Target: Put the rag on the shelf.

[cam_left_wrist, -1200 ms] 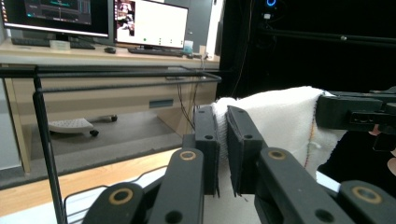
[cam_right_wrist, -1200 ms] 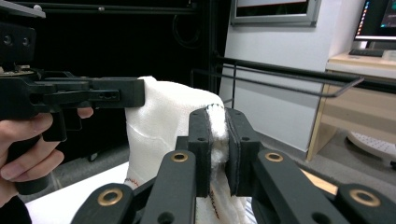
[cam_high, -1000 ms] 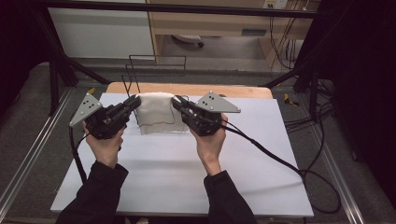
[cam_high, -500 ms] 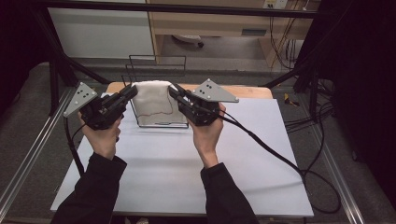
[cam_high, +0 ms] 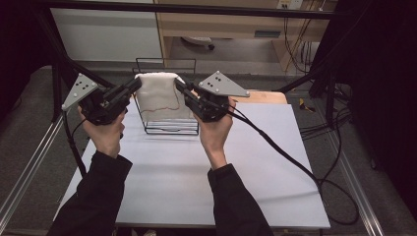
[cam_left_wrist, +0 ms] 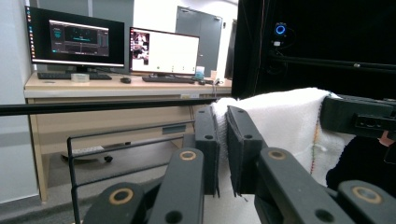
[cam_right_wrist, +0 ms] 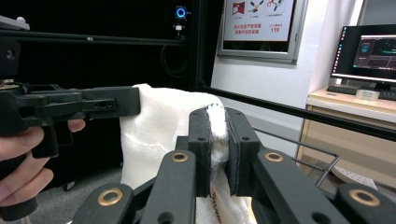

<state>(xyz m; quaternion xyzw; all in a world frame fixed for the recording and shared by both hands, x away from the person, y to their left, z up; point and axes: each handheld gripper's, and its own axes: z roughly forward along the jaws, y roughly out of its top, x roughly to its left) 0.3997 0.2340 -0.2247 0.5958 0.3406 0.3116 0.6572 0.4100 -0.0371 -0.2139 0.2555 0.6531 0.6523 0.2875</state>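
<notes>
One white table (cam_high: 196,182) filled the lower middle of the high view, and at its 12 o'clock edge stood one black wire rack (cam_high: 167,129). Two dark-sleeved forearms rose from 6 o'clock, each hand carrying one gripper, so two grippers in all.

One white towel (cam_high: 158,92) hung in the air above the rack, stretched between the grippers at the table's 12 o'clock. A thin coloured stitch line ran along its lower part.

The left gripper (cam_high: 136,86) sat at 9 o'clock of the towel and pinched its upper left corner. In the left gripper view its jaws were nearly pressed together, with a fold of white cloth squeezed between the pads (cam_left_wrist: 223,135).

The right gripper (cam_high: 178,84) sat at 3 o'clock of the towel and pinched the upper right corner. In the right gripper view its jaws were likewise almost closed on a bunch of cloth (cam_right_wrist: 218,135), the rest of the towel draping away toward 9 o'clock, where the other gripper held it.
</notes>
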